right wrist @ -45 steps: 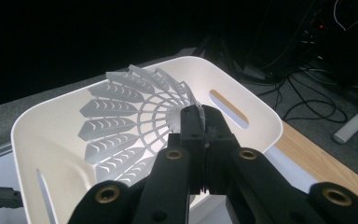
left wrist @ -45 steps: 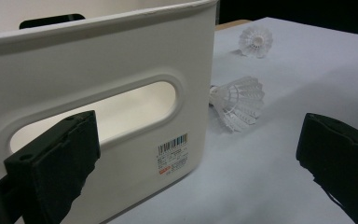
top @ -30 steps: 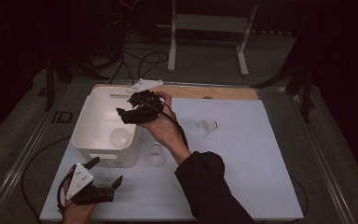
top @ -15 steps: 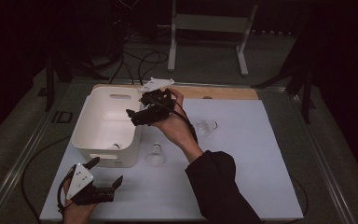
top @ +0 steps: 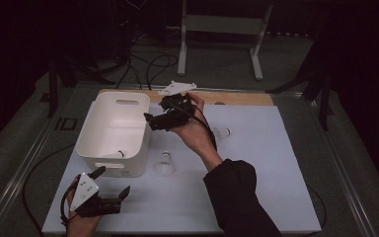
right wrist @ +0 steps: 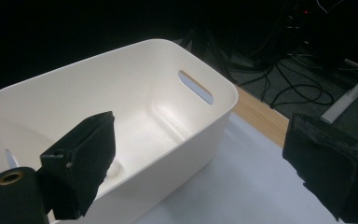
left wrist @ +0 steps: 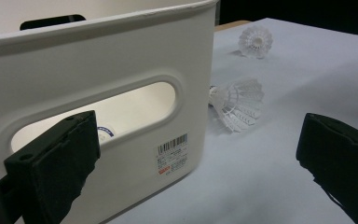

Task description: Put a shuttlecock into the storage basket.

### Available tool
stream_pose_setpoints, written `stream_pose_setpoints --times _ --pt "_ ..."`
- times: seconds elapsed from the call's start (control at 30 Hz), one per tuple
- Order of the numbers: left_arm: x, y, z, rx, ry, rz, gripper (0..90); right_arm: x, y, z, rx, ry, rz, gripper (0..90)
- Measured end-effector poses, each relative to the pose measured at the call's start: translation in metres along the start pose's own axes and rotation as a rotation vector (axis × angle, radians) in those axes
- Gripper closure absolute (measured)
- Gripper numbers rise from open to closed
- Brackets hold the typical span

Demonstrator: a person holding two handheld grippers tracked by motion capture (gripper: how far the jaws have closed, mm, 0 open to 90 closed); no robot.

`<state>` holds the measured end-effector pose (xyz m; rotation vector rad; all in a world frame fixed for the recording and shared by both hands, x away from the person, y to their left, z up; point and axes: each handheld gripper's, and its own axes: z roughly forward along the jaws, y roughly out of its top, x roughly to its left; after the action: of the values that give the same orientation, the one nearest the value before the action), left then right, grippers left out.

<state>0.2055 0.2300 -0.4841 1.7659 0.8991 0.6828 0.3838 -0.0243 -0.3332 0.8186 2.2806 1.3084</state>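
One shuttlecock (top: pixel 120 154) in white bin (top: pixel 109 129) – near wall.

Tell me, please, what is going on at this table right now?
A person is gathering shuttlecocks into a white bin with a handheld gripper in each hand. The right gripper is over the bin's right rim; its jaws have just opened and are empty. One shuttlecock lies inside the bin. Two are on the white mat: the near shuttlecock beside the bin and the far shuttlecock to its right. The left gripper rests open at the mat's near edge, holding nothing.
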Motion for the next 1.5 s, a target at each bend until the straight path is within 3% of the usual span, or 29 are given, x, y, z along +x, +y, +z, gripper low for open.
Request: stream_pose_setpoints --times 0.67,1.5 --pt "0.000 0.000 0.000 0.000 0.001 -0.001 0.3 -0.009 -0.024 -0.001 0.009 -0.025 0.008 9.2" --pt "-0.001 0.000 0.000 0.002 0.001 0.001 0.3 -0.015 -0.062 0.002 0.062 -0.044 0.024 9.2"
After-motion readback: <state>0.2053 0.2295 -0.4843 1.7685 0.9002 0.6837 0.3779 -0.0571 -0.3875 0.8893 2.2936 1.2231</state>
